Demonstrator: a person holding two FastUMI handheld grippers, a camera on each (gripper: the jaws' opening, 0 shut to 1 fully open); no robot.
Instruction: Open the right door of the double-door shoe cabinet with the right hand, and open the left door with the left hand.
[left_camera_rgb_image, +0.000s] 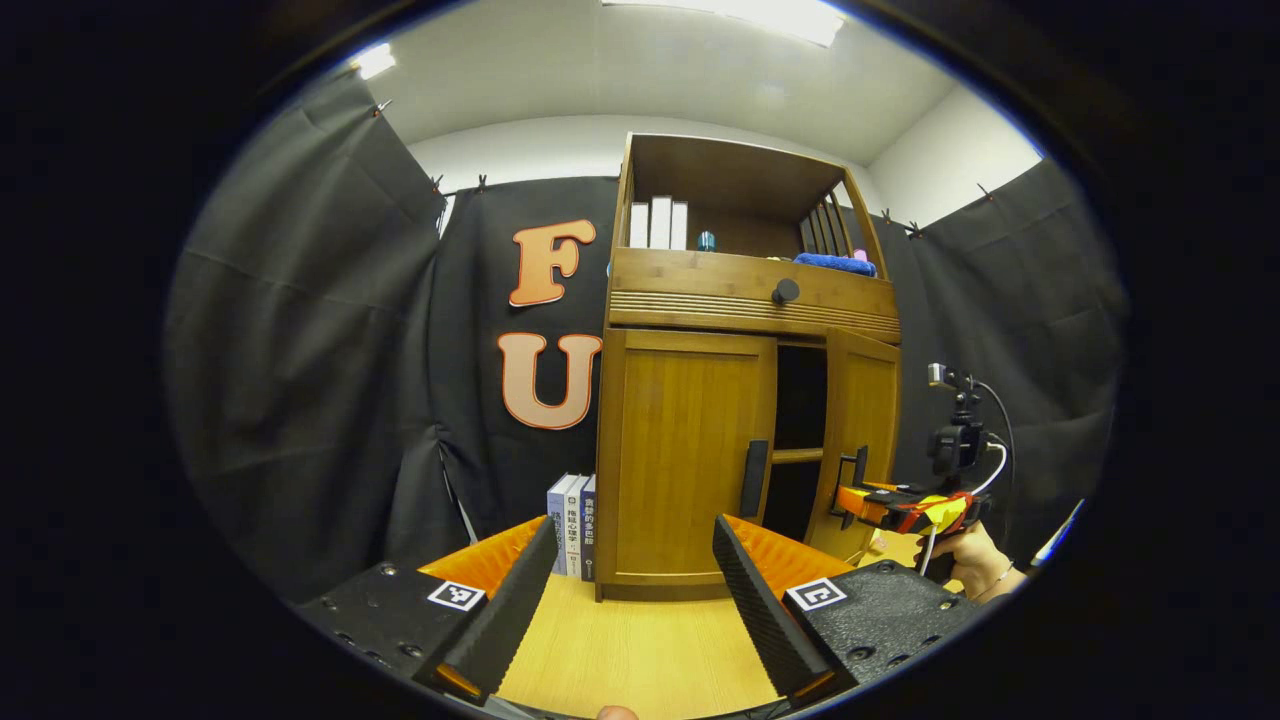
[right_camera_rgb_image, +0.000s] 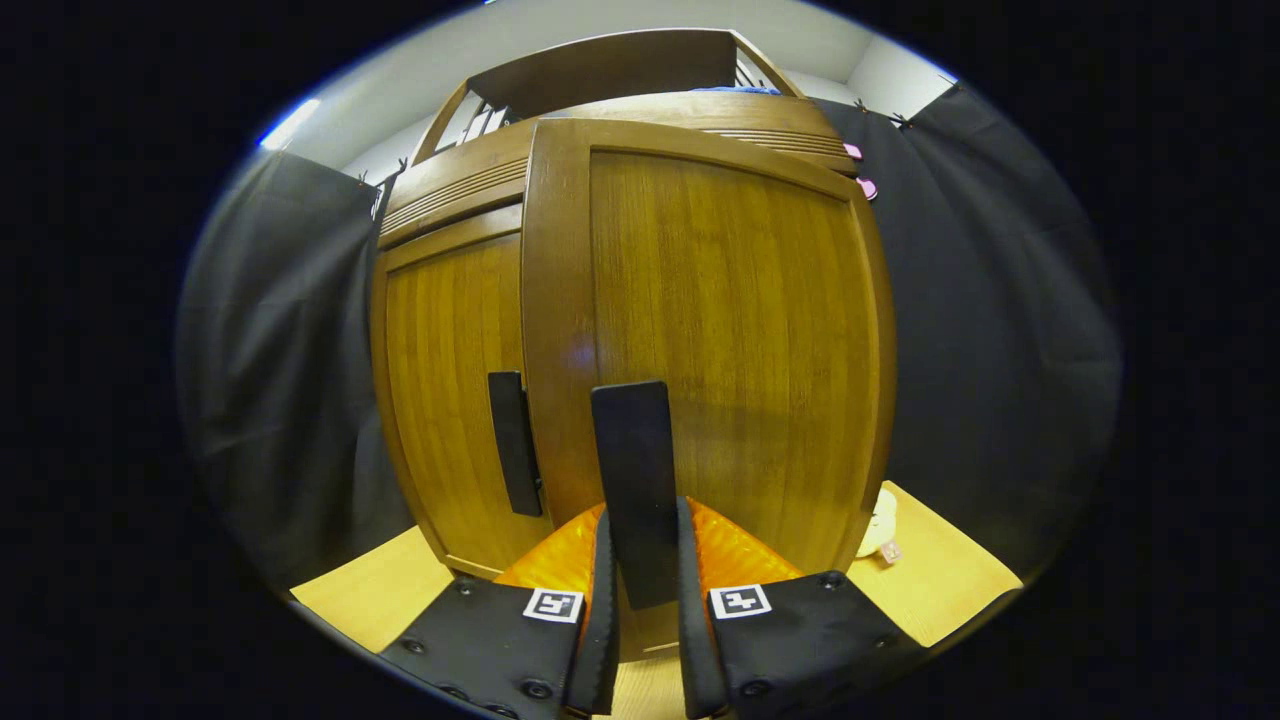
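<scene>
Three books (left_camera_rgb_image: 573, 524) stand upright on the wooden tabletop (left_camera_rgb_image: 640, 650) against the black cloth wall. Up on the open shelf sit white boxes (left_camera_rgb_image: 658, 224), a small teal cup (left_camera_rgb_image: 706, 241) and a folded blue towel (left_camera_rgb_image: 835, 263).

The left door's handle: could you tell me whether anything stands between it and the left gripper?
Nothing visible does. The left gripper is open and aimed at the shut left door; only bare tabletop lies before its handle. The right gripper grips the right door's handle, off to the side.
</scene>
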